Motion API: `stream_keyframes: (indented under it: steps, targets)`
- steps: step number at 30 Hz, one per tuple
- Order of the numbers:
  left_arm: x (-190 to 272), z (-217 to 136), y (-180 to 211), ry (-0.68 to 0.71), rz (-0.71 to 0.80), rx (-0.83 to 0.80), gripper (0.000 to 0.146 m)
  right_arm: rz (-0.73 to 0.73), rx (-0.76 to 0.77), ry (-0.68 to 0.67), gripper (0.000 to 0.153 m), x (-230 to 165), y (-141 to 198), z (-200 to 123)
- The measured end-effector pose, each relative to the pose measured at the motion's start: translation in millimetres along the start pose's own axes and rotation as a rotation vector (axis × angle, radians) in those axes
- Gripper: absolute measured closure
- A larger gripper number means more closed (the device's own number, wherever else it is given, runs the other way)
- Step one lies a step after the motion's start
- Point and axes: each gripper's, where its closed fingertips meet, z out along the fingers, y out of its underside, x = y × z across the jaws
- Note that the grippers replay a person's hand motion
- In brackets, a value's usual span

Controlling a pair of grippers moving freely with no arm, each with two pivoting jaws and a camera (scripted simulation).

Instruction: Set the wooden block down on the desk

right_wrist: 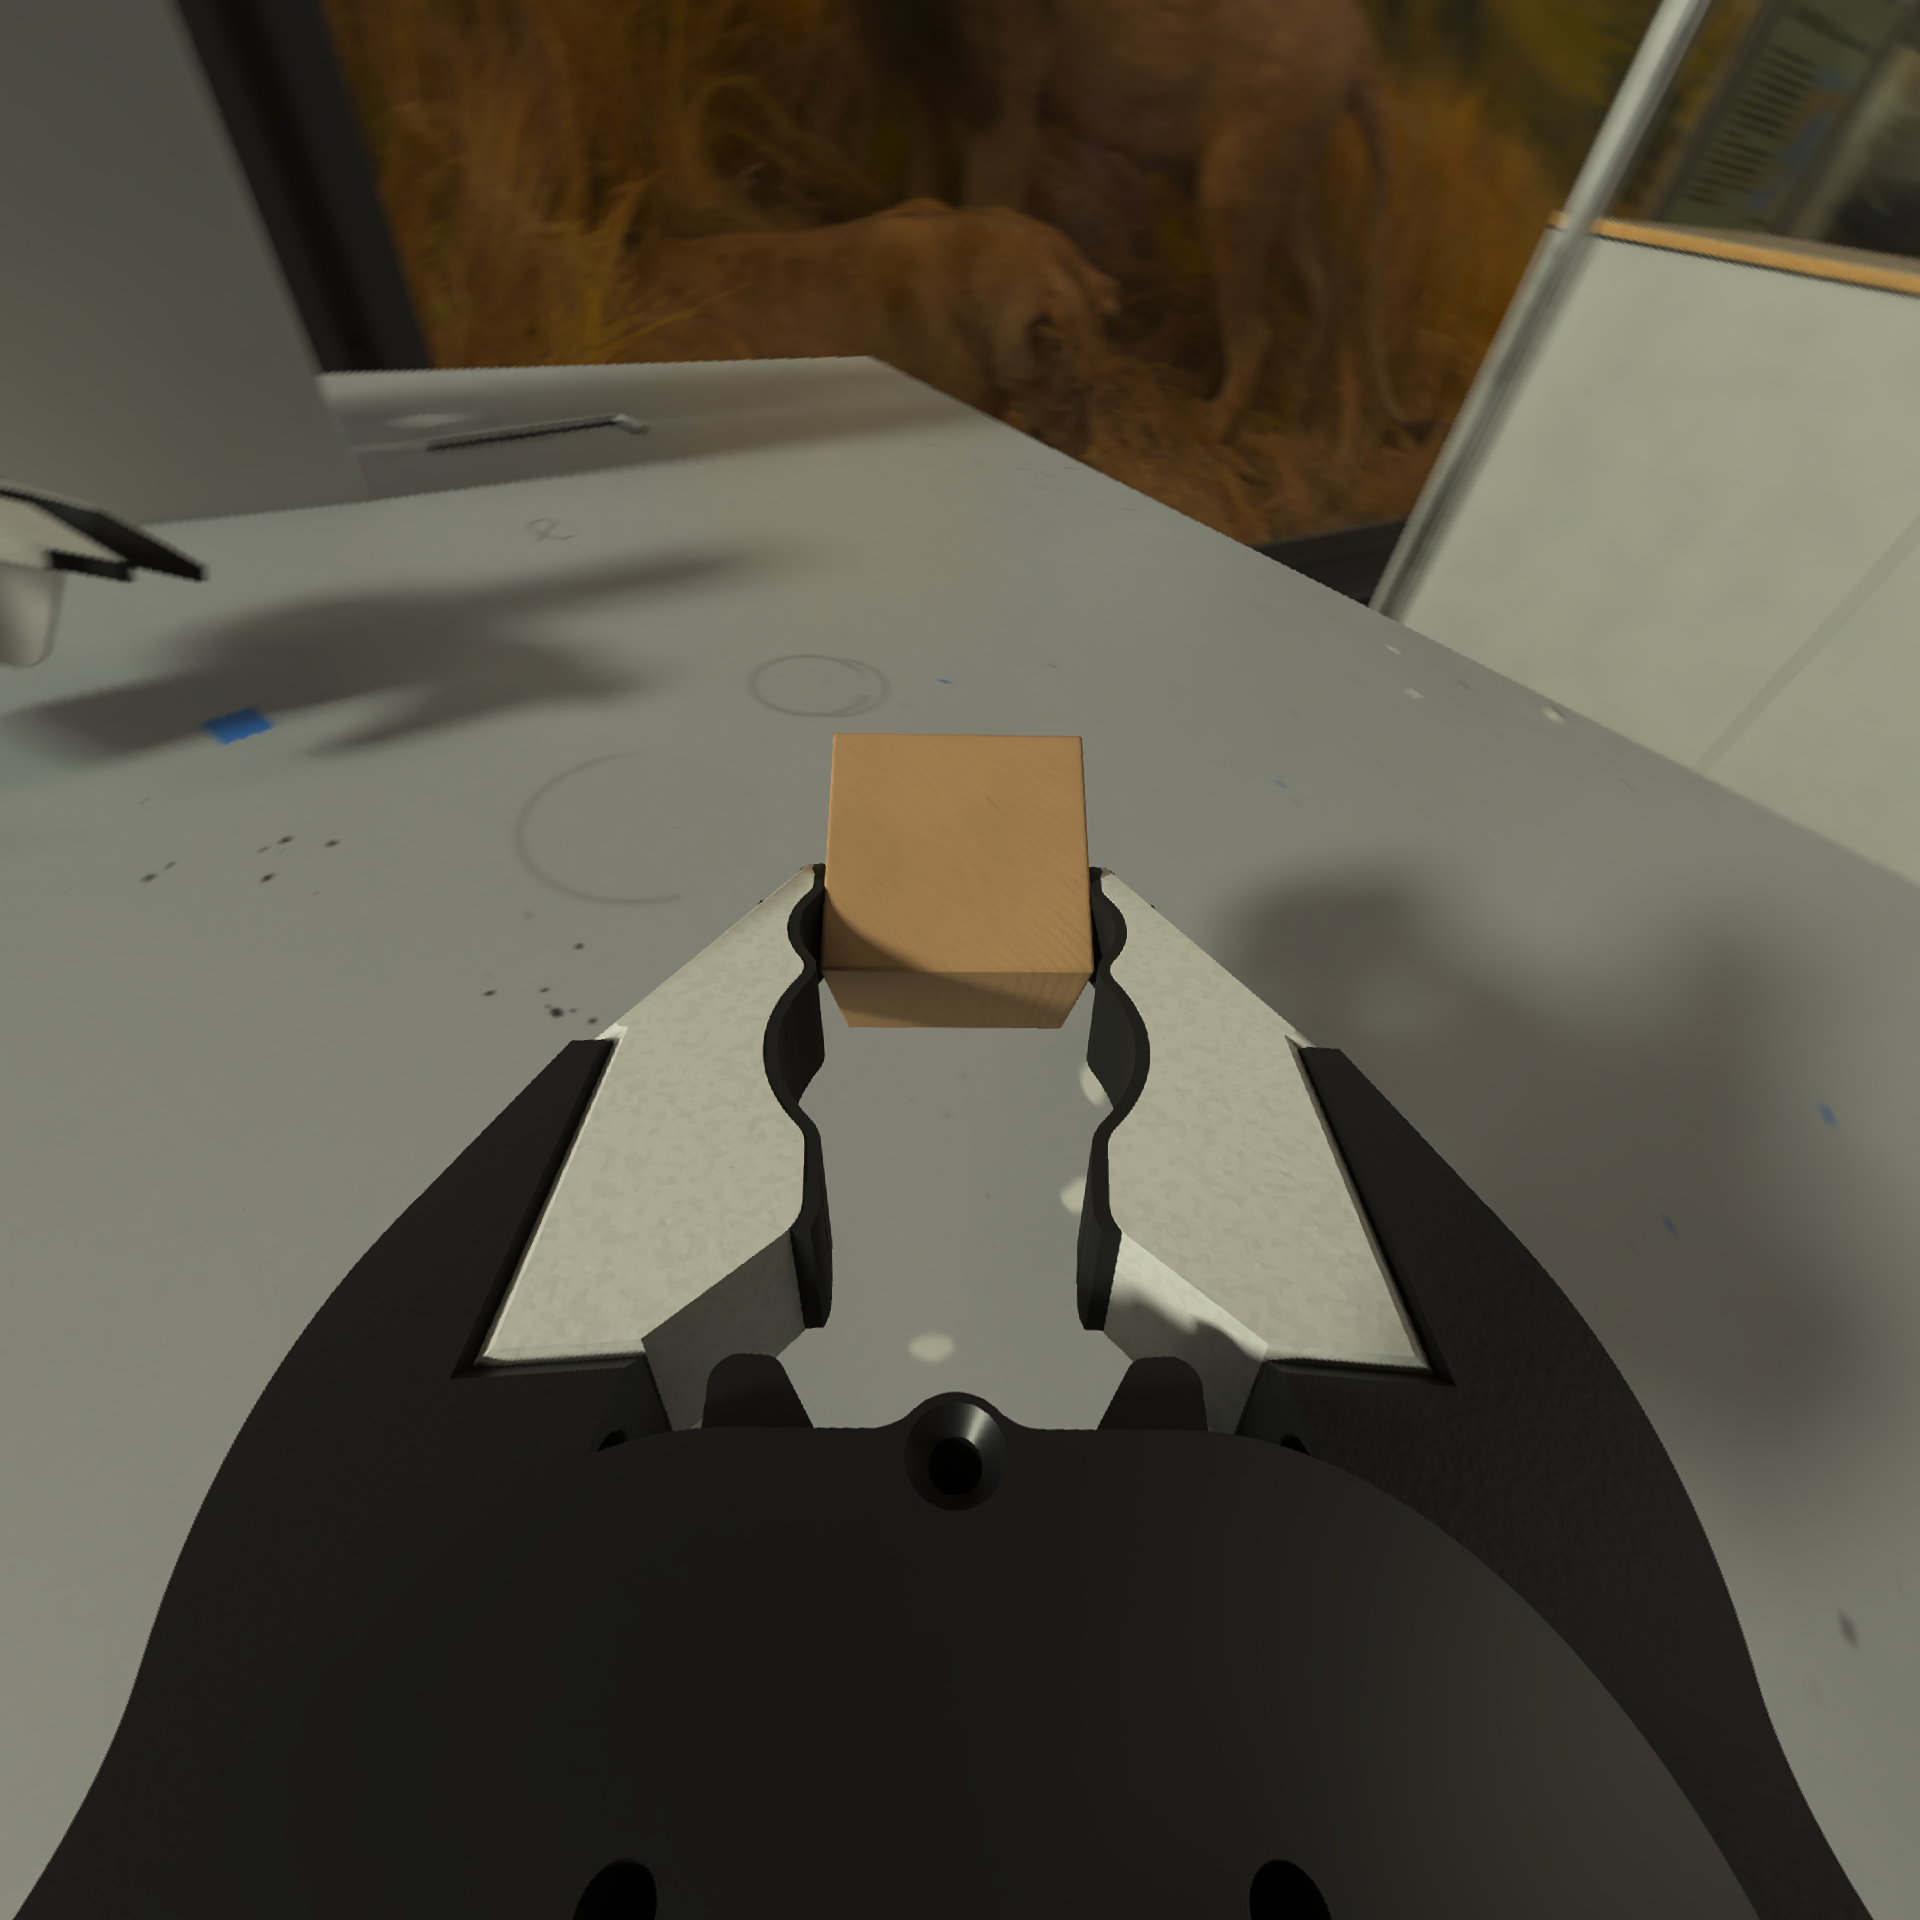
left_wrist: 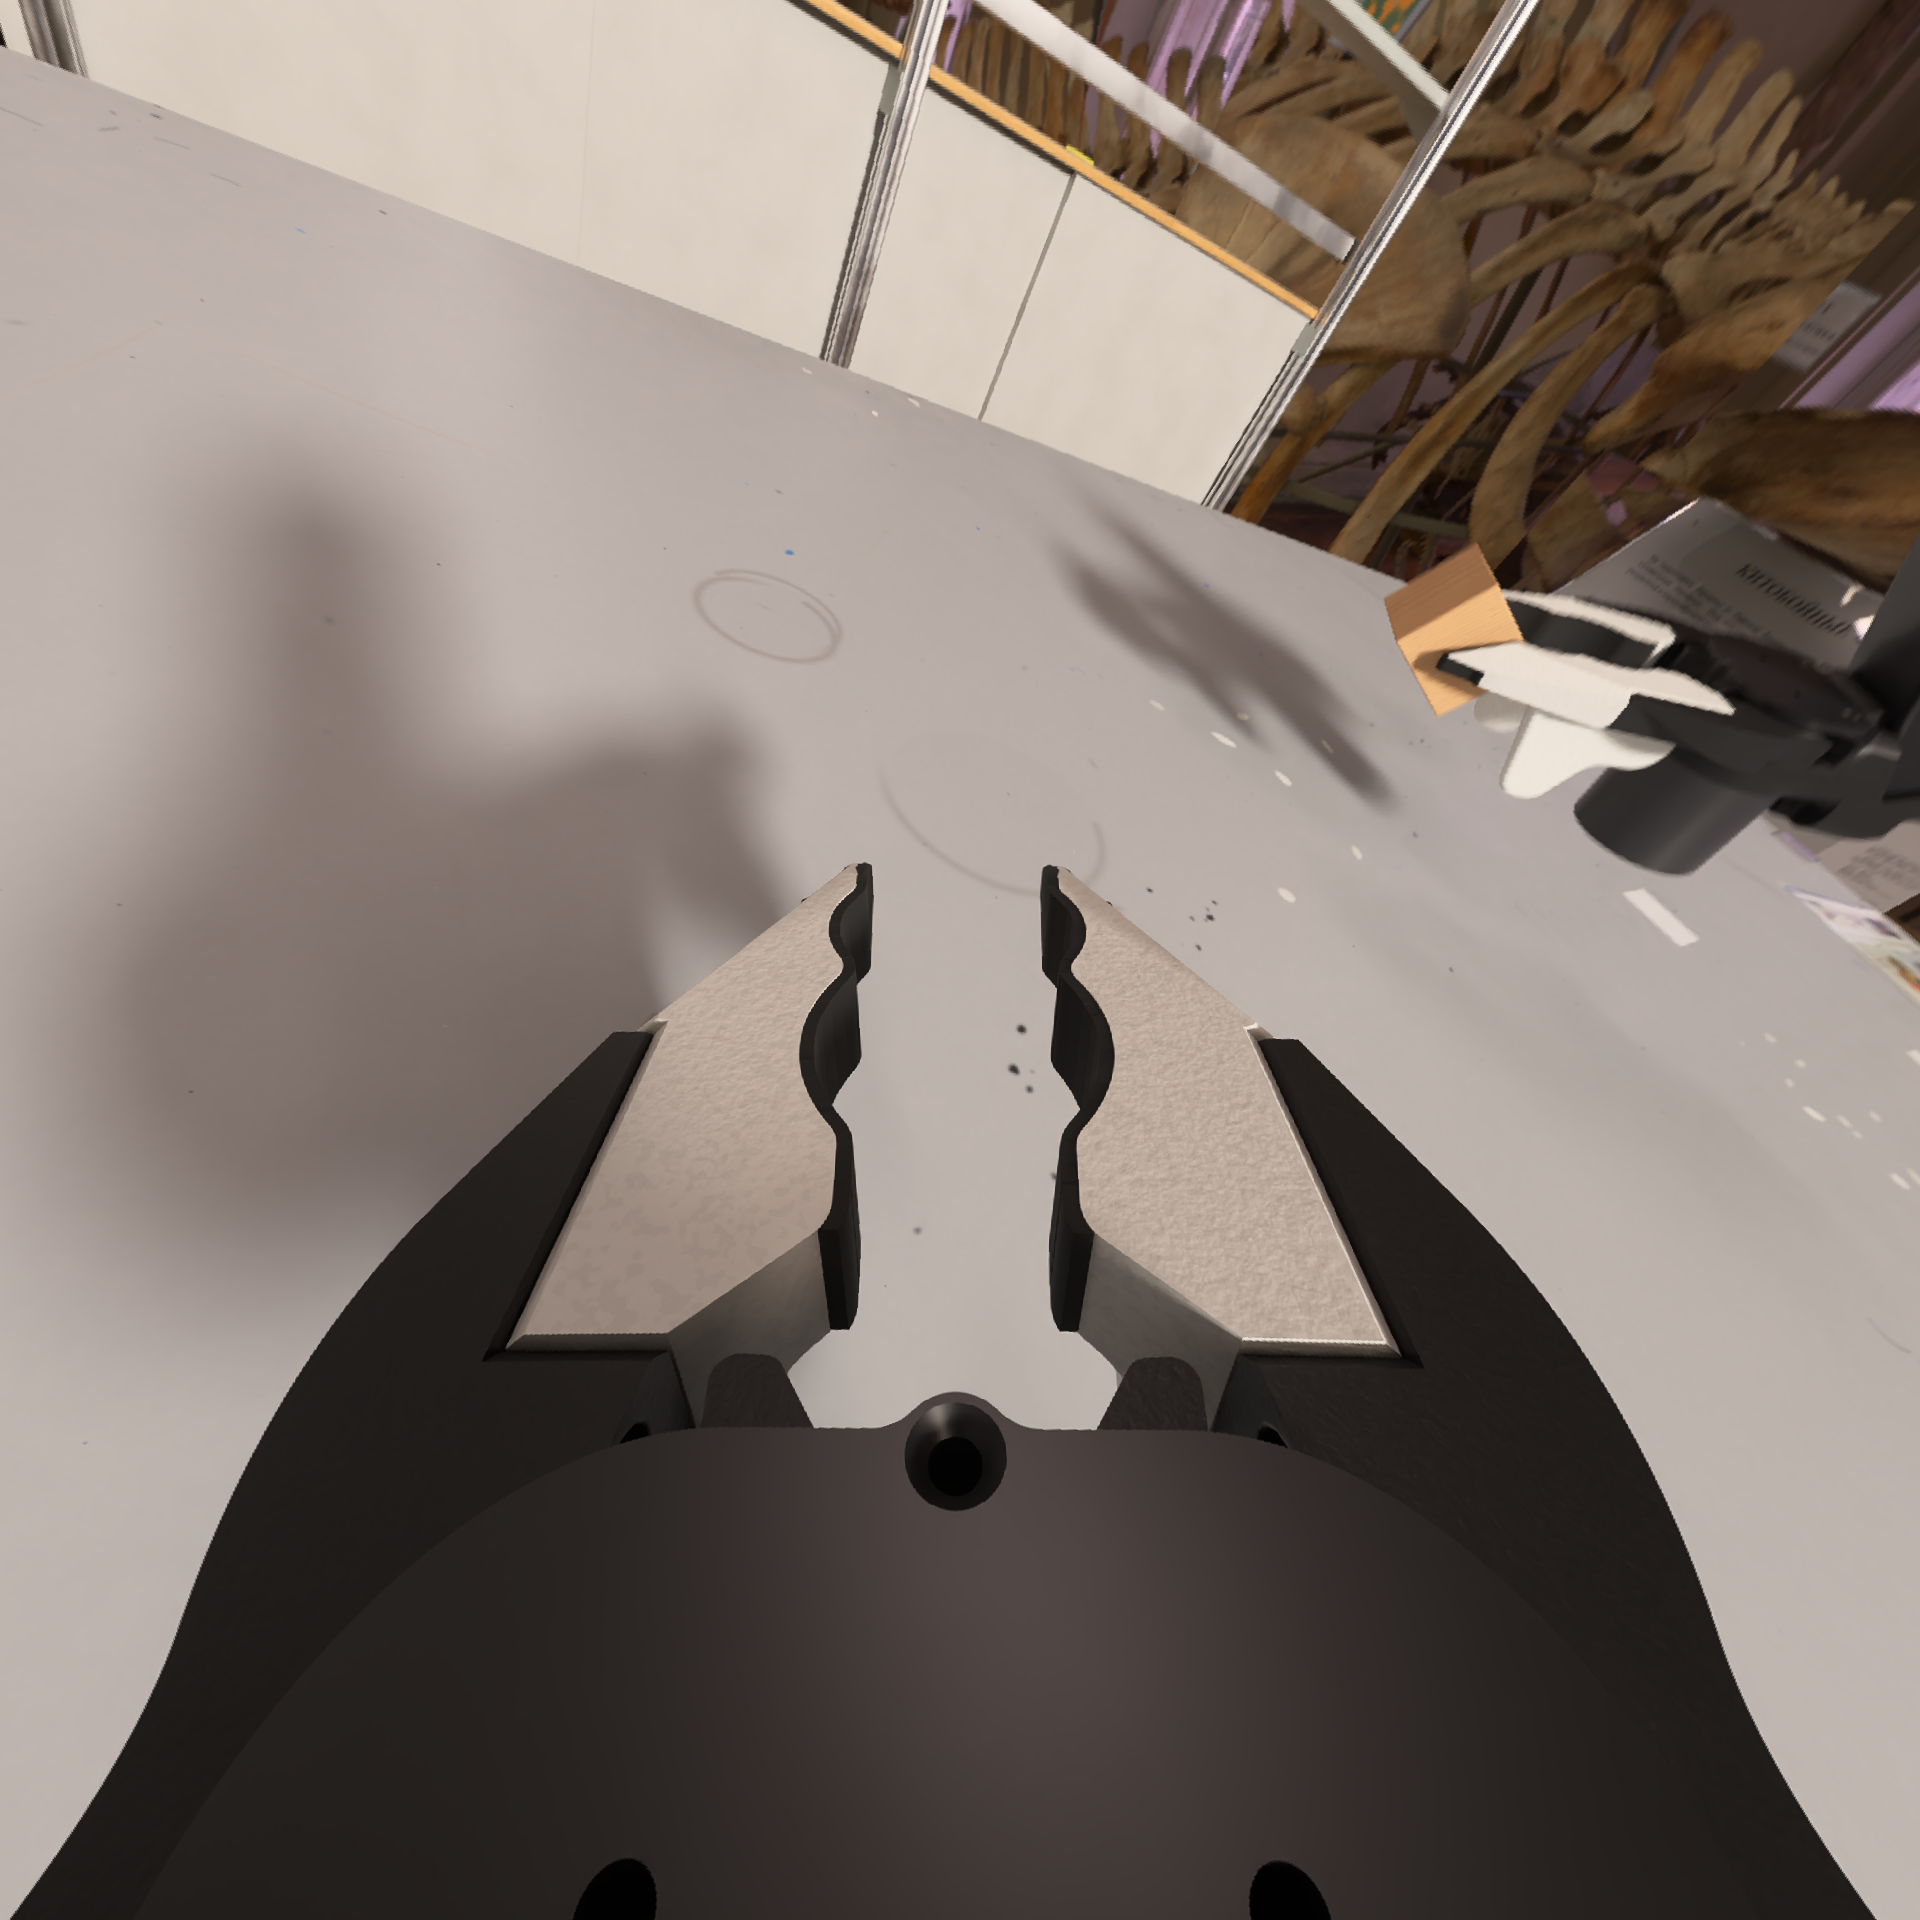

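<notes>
Grey tabletop bears blue tape; right gripper fingers clamp the wooden block, left gripper fingers narrowly parted, empty.

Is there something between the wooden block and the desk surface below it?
Nothing visible. The right gripper holds the wooden block between its jaws, and the desk beneath and around it shows only faint ring marks, dark specks and shadows.

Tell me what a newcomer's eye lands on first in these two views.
First the wooden block, pinched at the tips of the right gripper above the grey desk, dead centre of the right wrist view. Next the left gripper, its fingers apart with nothing between them, low over the desk. Then the ring marks and dark specks on the desk beyond the block.
</notes>
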Motion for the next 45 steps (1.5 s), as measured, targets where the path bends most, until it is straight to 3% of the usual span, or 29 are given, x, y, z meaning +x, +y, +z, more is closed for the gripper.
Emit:
stream_keyframes:
  steps: [8, 23, 34, 41, 45]
  targets:
    - [-2.7, 5.0, -4.2, 0.065, -0.033, -0.042, 0.116, 0.087, -0.01, 0.184, 0.104, 31.2, 28.1, -20.3]
    - [4.1, 15.0, -3.5, 0.048, -0.05, -0.049, 0.119, 0.027, -0.066, 0.198, 0.104, 29.1, 36.8, -12.2]
    - [19.8, 26.0, -4.8, 0.053, -0.013, -0.074, 0.12, 0.076, -0.308, 0.281, 0.104, 34.9, 79.7, -36.7]
    - [28.4, 31.8, -0.1, 0.065, -0.01, -0.088, 0.12, -0.03, -0.417, 0.359, 0.104, 23.4, 99.1, -48.8]
    - [30.1, 25.6, 0.1, 0.053, -0.011, -0.084, 0.12, 0.058, -0.46, 0.368, 0.104, 18.2, 105.1, -46.7]
